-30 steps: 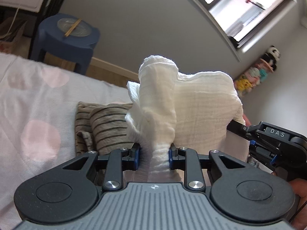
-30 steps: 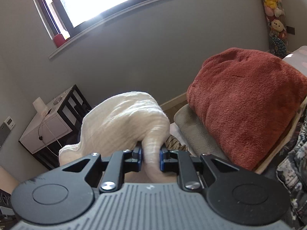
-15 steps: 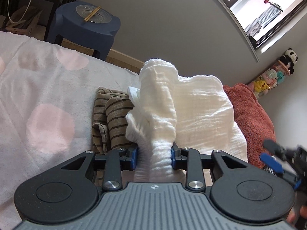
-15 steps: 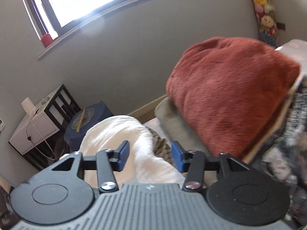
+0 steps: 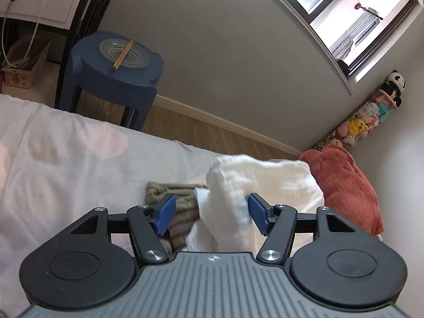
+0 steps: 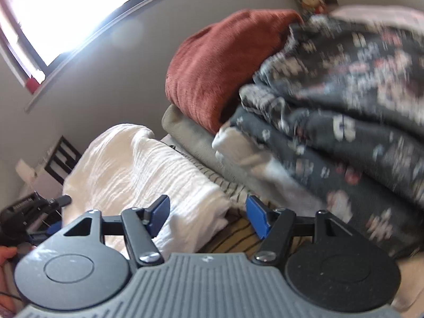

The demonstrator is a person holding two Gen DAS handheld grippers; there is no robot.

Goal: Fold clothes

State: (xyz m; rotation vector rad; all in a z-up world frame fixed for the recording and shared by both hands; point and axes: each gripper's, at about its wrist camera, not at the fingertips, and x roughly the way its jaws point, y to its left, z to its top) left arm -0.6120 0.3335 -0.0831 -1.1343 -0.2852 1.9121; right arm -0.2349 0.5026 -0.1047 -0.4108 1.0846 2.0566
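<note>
L hand-held gripper (image 5: 212, 214): jaws spread wide, blue pads clear of the cloth on both sides, gripping nothing. White muslin garment (image 5: 265, 185) lies folded in a soft bundle between and beyond the pads, resting on a brown striped garment (image 5: 180, 206) that sticks out at abt 9 o'clock of it. Both sit on the bed (image 5: 66, 159), pale sheet w/ faint pink dots. Rust fleece blanket (image 5: 344, 182) at 3 o'clock of the white bundle, near it. Far bkgd at 11 o'clock: blue stool (image 5: 116, 79) w/ glass plate (image 5: 124, 53) and chopsticks (image 5: 124, 53) across it. Plush toys (image 5: 371, 122) stacked in the corner at 2 o'clock.

R hand-held gripper (image 6: 208, 217): also wide apart, nothing between the pads but air over fabric. In this view the white muslin garment (image 6: 137, 175) sits at 10 o'clock, atop the striped one (image 6: 238, 235). Rust blanket (image 6: 225, 61) at 12 o'clock on a grey folded piece (image 6: 185, 132). Dark floral-print fabric (image 6: 344, 111), blurred, fills 1–3 o'clock. L tool visible at 9 o'clock edge, too dark to read its jaws there.
</note>
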